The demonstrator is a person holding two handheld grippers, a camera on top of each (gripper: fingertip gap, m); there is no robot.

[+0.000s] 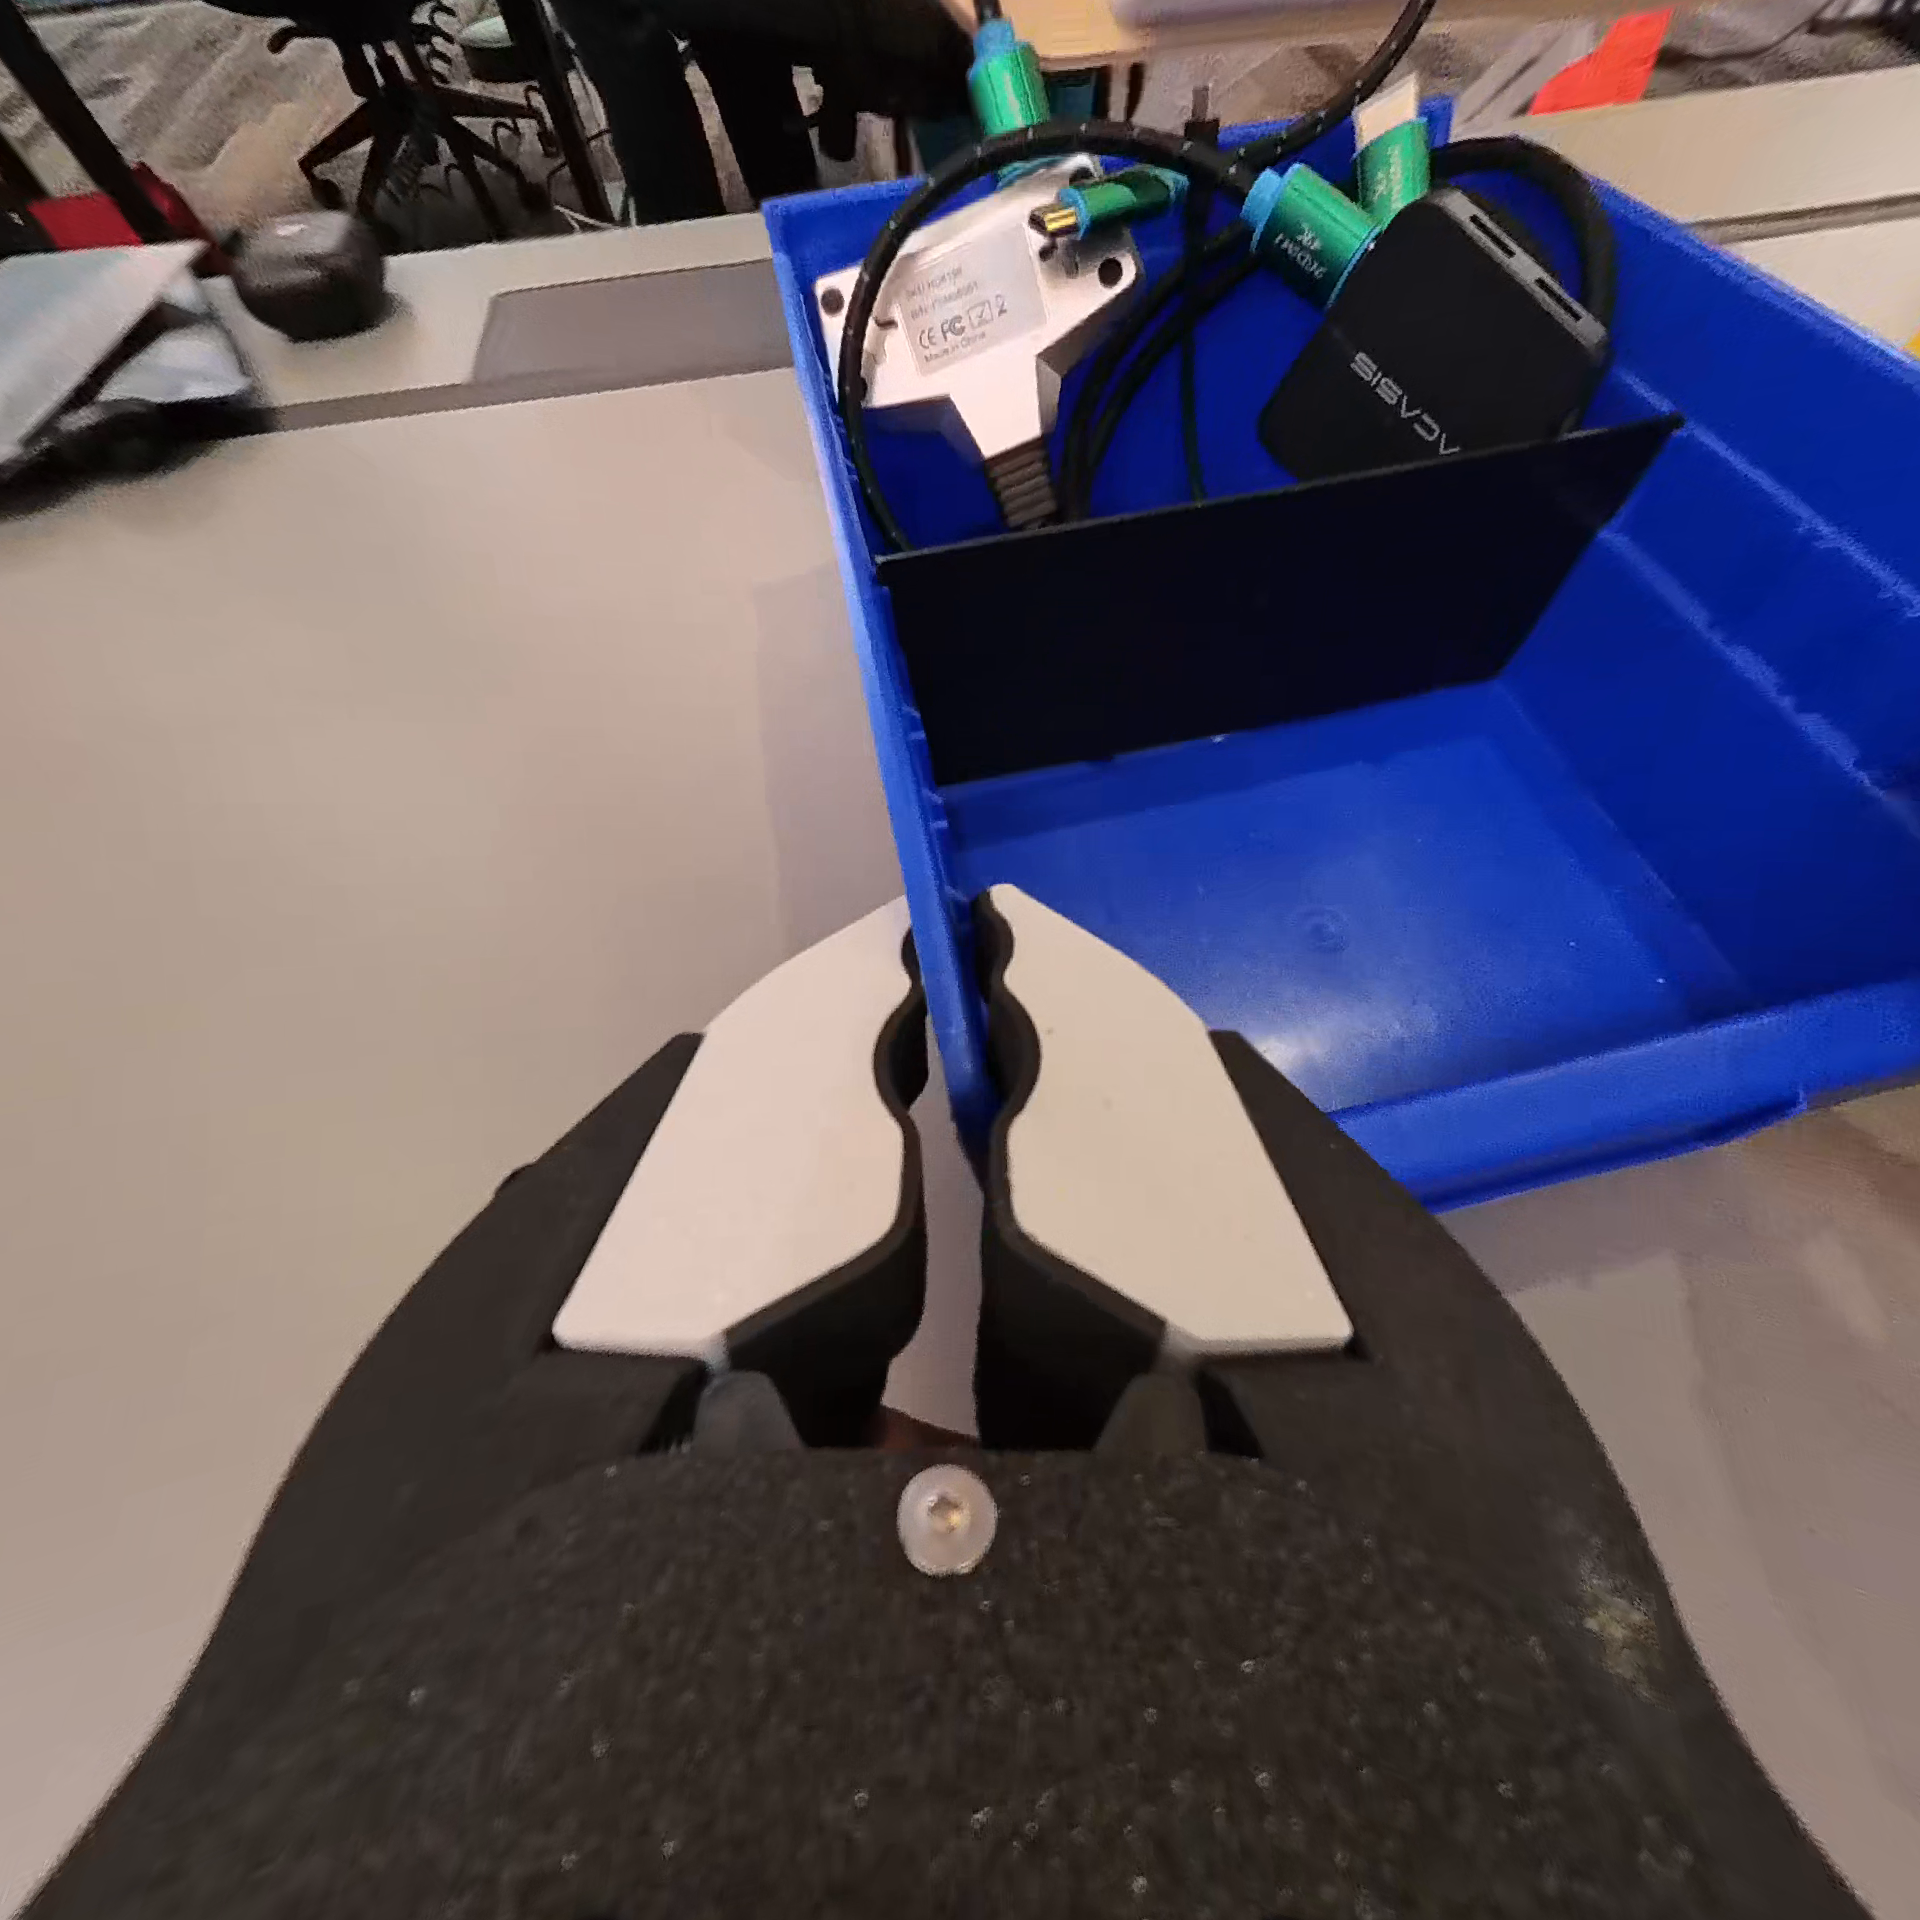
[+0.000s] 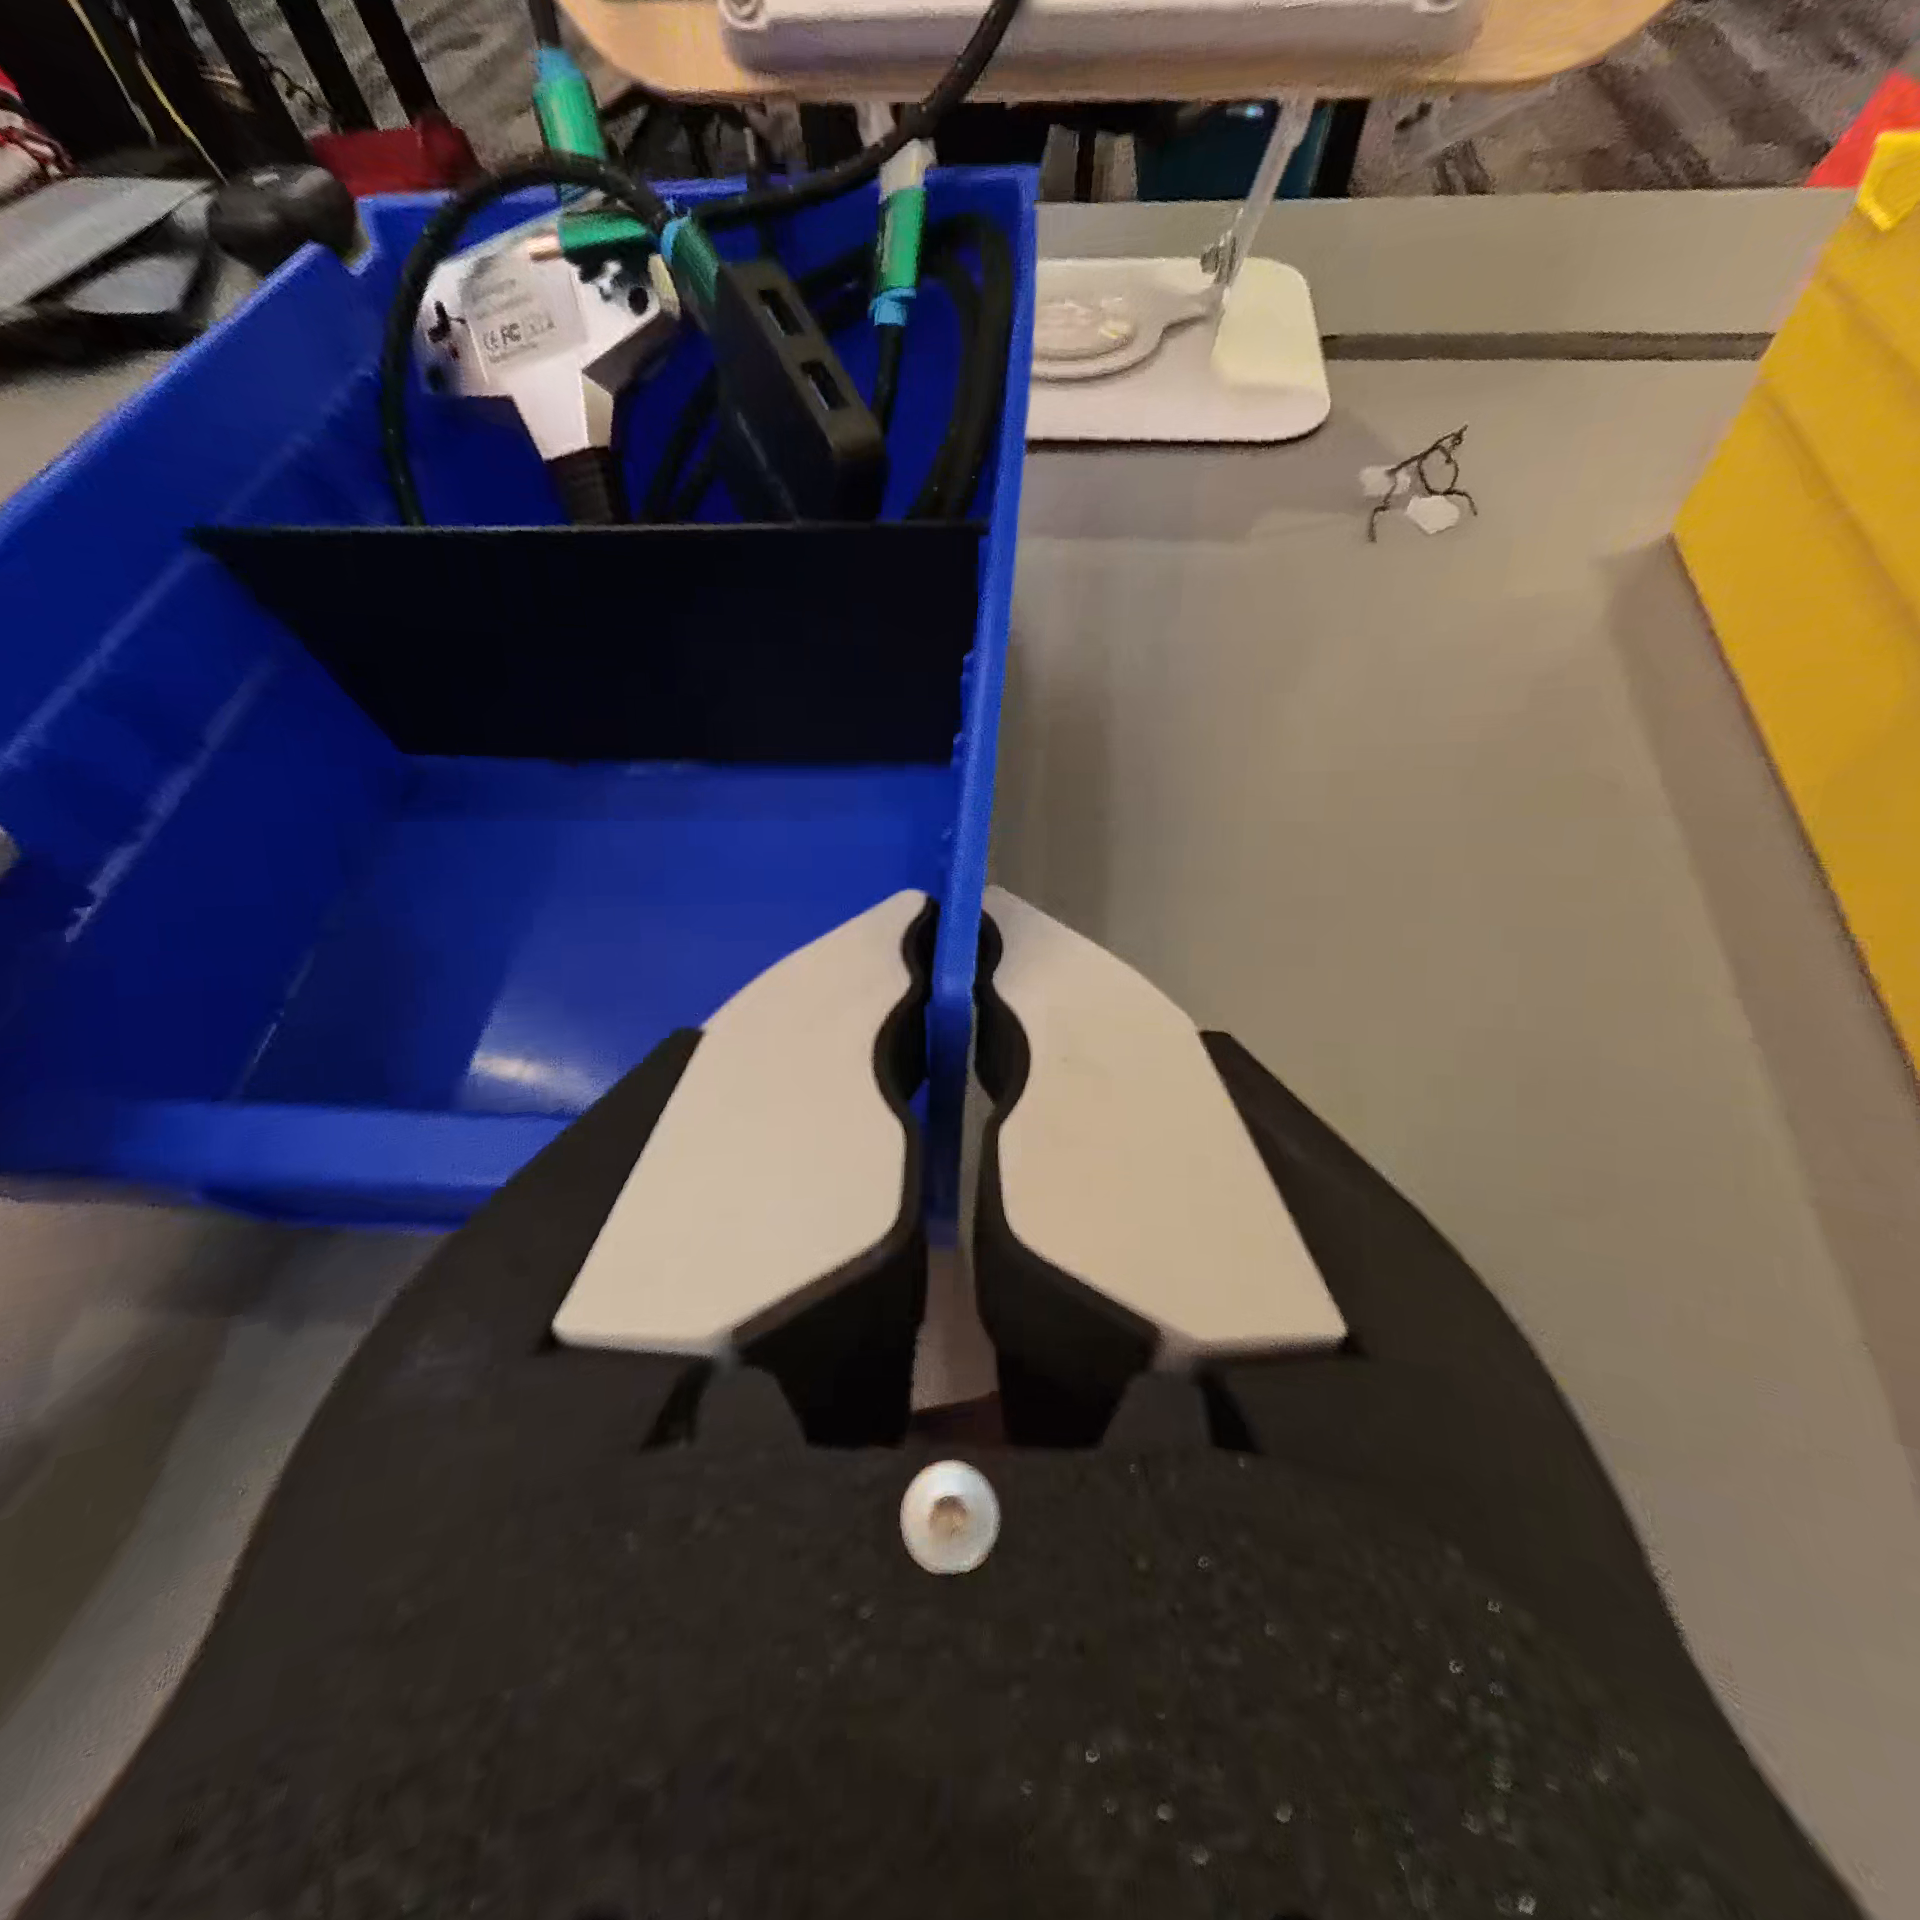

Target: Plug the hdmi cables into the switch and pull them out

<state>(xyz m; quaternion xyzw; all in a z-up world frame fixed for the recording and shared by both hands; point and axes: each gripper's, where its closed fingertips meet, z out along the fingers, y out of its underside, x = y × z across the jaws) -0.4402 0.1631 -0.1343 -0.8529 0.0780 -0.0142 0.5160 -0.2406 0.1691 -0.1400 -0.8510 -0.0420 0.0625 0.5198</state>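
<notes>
A blue bin stands on the grey table. A dark divider splits it. The far compartment holds a silver switch, a black box and black braided HDMI cables with green plugs. The near compartment holds nothing. My left gripper is shut on the bin's left wall. My right gripper is shut on the bin's right wall.
A yellow bin stands at the right. A white stand base sits behind the blue bin, with small wire scraps near it. A dark round object and grey bags lie at the far left. My right fingertips sit around 20 cm from my left ones.
</notes>
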